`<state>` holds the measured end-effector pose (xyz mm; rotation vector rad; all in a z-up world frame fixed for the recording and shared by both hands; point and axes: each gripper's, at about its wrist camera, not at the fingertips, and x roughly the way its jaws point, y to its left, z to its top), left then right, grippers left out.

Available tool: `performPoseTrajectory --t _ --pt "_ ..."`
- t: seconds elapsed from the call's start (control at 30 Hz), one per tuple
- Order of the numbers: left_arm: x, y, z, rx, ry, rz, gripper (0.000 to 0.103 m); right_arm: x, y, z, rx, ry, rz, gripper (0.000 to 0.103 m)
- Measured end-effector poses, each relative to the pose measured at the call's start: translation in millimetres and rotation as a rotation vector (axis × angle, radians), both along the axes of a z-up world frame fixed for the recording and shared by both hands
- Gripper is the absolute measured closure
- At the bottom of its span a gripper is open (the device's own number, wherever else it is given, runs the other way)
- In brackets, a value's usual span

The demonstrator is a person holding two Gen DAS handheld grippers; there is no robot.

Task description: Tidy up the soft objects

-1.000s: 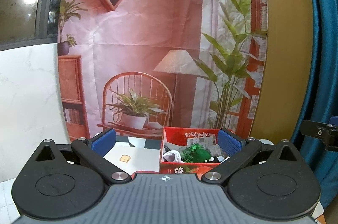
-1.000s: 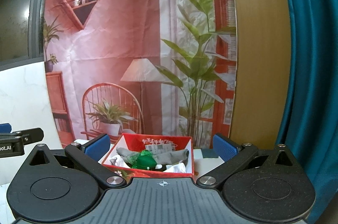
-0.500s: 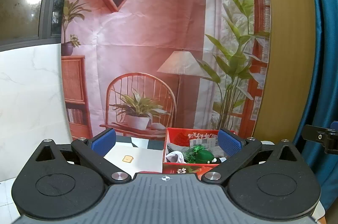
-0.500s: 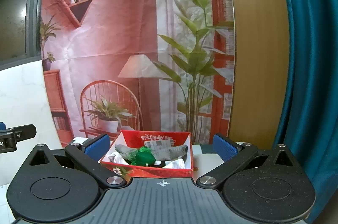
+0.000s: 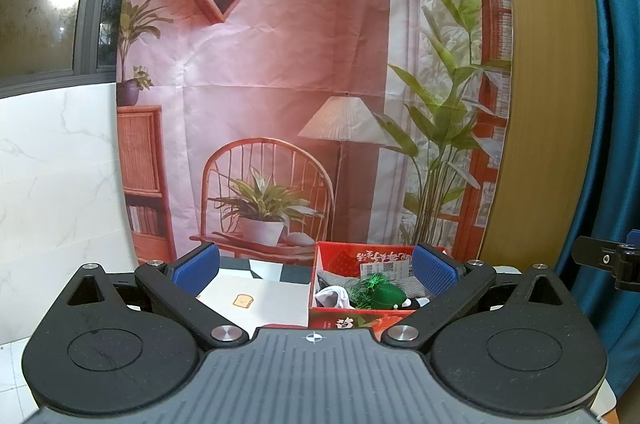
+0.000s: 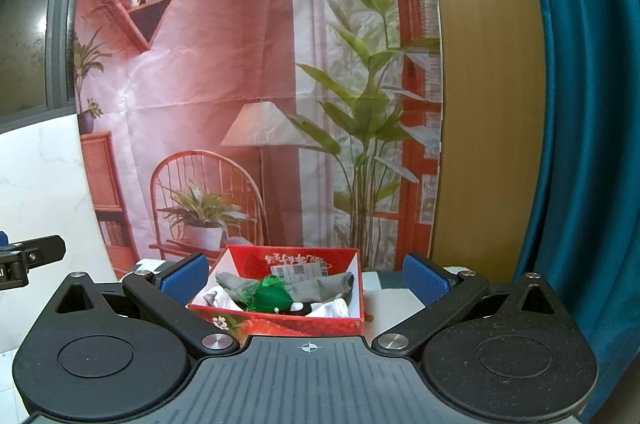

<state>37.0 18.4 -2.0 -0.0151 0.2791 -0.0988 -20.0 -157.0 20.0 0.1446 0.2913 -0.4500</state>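
Note:
A red box (image 6: 280, 322) stands on the table ahead of both grippers; it also shows in the left wrist view (image 5: 348, 320). It holds a green tinsel-trimmed soft item (image 6: 272, 298), grey socks (image 6: 320, 284) and white socks (image 6: 334, 308). In the left wrist view the green item (image 5: 380, 294) lies beside a white sock (image 5: 332, 298). My left gripper (image 5: 316, 270) is open and empty, back from the box. My right gripper (image 6: 306, 274) is open and empty, the box showing between its fingers.
A white mat with a toast picture (image 5: 256, 300) lies left of the box on a checked tablecloth (image 5: 264, 266). A printed room backdrop (image 5: 304, 84) hangs behind. A teal curtain (image 6: 580, 104) hangs at right. A white marble wall (image 5: 56, 184) stands at left.
Both grippers have shifted slightly; the box slid a little right in the left wrist view and a little left and nearer in the right wrist view. Both stay open and empty.

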Motion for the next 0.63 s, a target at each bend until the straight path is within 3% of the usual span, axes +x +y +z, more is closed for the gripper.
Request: performPoseTrajectory --t 0.63 --pt "-1.7 2.1 0.5 0.0 -0.003 0.004 0.0 -0.8 -1.9 -4.5 0.0 0.005 -0.005 0.0"
